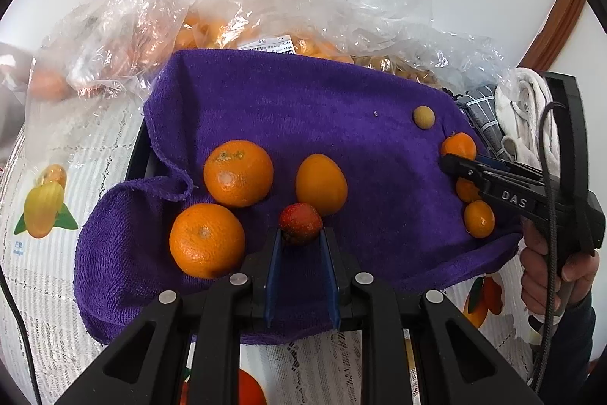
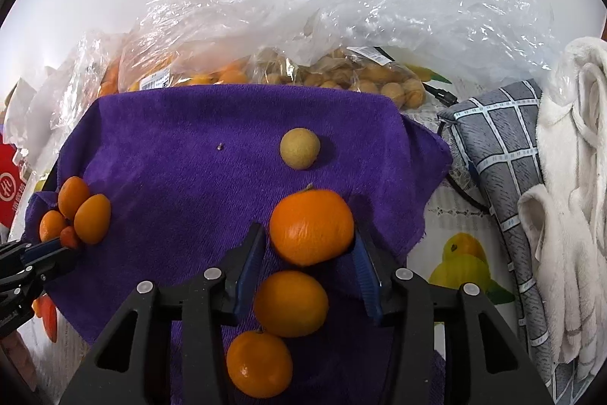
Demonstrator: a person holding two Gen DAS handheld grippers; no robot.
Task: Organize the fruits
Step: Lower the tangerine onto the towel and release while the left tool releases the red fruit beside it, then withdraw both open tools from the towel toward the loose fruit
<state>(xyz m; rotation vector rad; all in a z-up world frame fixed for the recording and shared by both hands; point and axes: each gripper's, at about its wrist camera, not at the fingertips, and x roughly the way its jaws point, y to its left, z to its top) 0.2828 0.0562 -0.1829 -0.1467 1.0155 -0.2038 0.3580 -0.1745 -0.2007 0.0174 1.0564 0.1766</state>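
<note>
A purple towel (image 1: 288, 109) lies on the table and shows in both views (image 2: 182, 139). On it are two oranges (image 1: 238, 172) (image 1: 206, 240), a smooth orange fruit (image 1: 321, 184), a small red fruit (image 1: 300, 223), a tan longan (image 1: 423, 117) and several small oranges at the right. My left gripper (image 1: 300, 238) stands with its fingertips on either side of the red fruit. My right gripper (image 2: 309, 241) is open around a small orange (image 2: 311, 226), with two more (image 2: 290, 302) (image 2: 259, 363) between its fingers lower down. The longan (image 2: 299, 148) lies beyond it.
Clear plastic bags of oranges (image 1: 235, 29) and longans (image 2: 341, 74) lie behind the towel. A grey checked cloth (image 2: 500, 154) and a white towel (image 2: 569, 200) lie to the right. A fruit-print tablecloth (image 1: 41, 207) covers the table.
</note>
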